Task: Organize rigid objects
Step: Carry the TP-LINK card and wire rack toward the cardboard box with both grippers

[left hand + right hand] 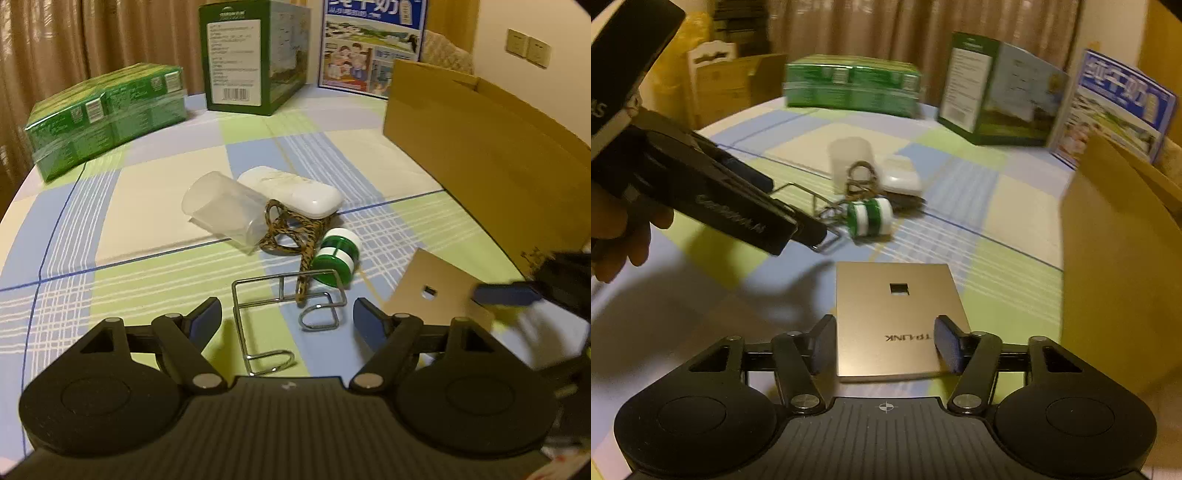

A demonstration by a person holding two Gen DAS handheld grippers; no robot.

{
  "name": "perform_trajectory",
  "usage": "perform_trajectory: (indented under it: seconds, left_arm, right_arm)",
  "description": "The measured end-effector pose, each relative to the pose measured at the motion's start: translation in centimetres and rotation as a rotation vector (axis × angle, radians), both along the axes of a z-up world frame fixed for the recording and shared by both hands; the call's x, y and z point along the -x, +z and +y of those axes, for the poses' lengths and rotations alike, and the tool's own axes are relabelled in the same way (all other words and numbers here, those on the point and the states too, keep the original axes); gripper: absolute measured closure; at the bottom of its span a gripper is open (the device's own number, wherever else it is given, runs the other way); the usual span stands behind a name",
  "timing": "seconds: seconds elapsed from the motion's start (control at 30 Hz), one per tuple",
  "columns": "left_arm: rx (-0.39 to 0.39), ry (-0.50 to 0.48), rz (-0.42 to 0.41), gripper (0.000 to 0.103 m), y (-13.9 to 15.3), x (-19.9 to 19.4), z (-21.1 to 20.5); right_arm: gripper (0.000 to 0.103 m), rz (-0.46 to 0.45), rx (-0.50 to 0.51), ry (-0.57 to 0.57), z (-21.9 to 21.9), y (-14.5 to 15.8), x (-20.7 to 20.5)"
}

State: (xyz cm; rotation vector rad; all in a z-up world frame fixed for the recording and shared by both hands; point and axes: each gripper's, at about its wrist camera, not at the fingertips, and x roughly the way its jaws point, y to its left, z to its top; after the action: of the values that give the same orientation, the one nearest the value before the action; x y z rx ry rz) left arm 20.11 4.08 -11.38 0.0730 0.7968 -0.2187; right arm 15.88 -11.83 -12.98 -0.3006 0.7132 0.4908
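Observation:
A flat gold plate (901, 314) marked TP-LINK lies on the checked cloth between the fingers of my right gripper (884, 343), whose pads sit against its two side edges. In the left wrist view the same plate (424, 280) shows at the right, with a blurred blue fingertip (506, 295) beside it. My left gripper (288, 319) hangs open over a bent wire rack (280, 298), holding nothing. Beyond the rack lie a green-and-white spool (338, 254), leopard-patterned glasses (291, 229), a white case (295, 192) and a clear plastic cup (221, 210) on its side.
An open cardboard box (480, 155) stands along the right side of the table. At the back are a wrapped green pack (107, 114), a tall green carton (251, 55) and a blue printed box (369, 44). A hand (620, 236) holds the left gripper (792, 210).

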Motion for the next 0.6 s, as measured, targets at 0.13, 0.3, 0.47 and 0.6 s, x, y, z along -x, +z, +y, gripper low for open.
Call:
perform_trajectory:
  seconds: [0.13, 0.3, 0.47, 0.6]
  left_arm:
    - [-0.021, 0.002, -0.002, 0.031, -0.6, -0.5, -0.9]
    - [-0.026, 0.03, -0.007, 0.04, -0.8, -0.6, -0.8]
    - [-0.059, -0.042, 0.033, 0.04, -0.4, 0.7, -0.4]
    - [-0.081, -0.11, 0.042, 0.04, 0.2, 2.2, -0.1]
  right_arm:
    - [0.048, -0.012, -0.009, -0.047, -0.2, 0.0, 0.5]
    - [0.028, -0.005, -0.029, -0.07, -0.6, -0.1, 0.6]
    - [0.015, -0.011, 0.006, -0.015, -0.1, -0.1, -0.5]
    - [0.011, 0.051, -0.043, -0.032, -1.0, -0.5, -2.4]
